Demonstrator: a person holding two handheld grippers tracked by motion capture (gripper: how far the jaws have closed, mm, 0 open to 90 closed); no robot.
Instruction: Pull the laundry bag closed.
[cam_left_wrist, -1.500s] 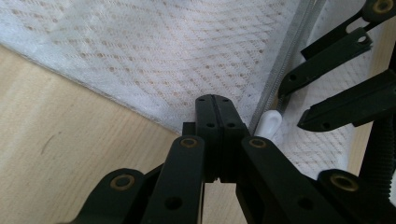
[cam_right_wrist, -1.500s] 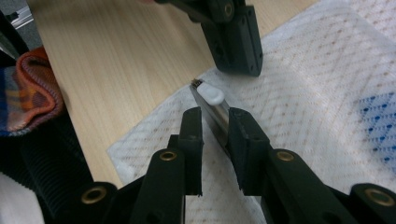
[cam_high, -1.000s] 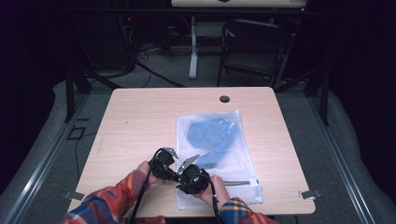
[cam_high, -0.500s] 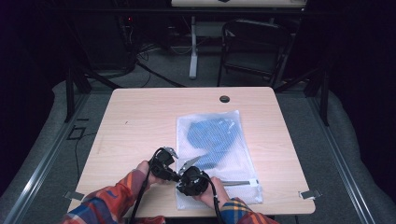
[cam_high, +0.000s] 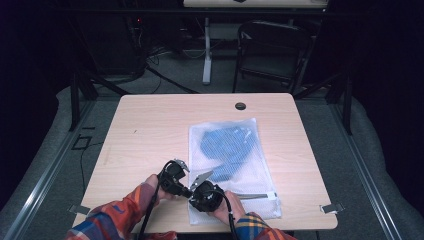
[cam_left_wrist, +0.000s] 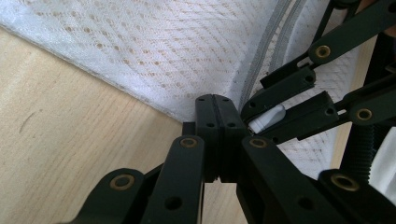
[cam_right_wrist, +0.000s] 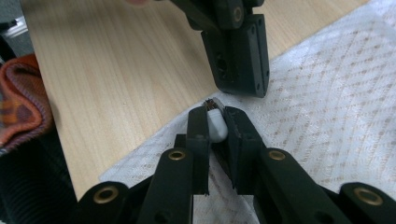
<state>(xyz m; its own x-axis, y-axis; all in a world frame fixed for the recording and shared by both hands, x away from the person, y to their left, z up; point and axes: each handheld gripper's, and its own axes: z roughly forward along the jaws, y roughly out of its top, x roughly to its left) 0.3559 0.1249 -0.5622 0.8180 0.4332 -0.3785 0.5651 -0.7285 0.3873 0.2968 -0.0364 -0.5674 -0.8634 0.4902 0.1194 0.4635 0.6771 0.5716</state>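
- white mesh bag (cam_high: 235, 170) lies flat on the light wood table (cam_high: 150, 130), right of centre, w/ a blue item (cam_high: 227, 150) inside its upper half, seen through the mesh.
- bag's near end reaches close to the table's front edge; a grey zipper line (cam_high: 255, 196) runs across that near end.
- both grippers sit together at the bag's near-left corner, just beside each other, tips nearly touching.
- left gripper (cam_high: 176, 180) in high view: held by the person's left hand (cam_high: 150, 187), plaid sleeve (cam_high: 107, 220) coming in from the bottom.
- left gripper (cam_left_wrist: 215, 112) in its own view: jaws pressed together, tips at the bag's edge where mesh meets bare wood. can't tell if any fabric is pinched between them.
- right gripper (cam_high: 206, 194) in high view: over the bag's corner, right hand (cam_high: 227, 207) behind it.
- right gripper (cam_right_wrist: 214, 122) in its own view: jaws clamped on a small white zipper pull (cam_right_wrist: 215, 126), which sticks up between the tips.
- same pull (cam_left_wrist: 267, 119) shows in the left gripper view, held in the other gripper's jaws, right next to the left tips.
- zipper track (cam_left_wrist: 261, 60) runs up the mesh from there, grey double line.
- left gripper's closed tips (cam_right_wrist: 240, 56) hang just above the pull in the right gripper view, near but apart.
- round dark hole (cam_high: 240, 106) sits near the table's far edge.
- floor beyond is dark, w/ a chair (cam_high: 272, 55) and cables.
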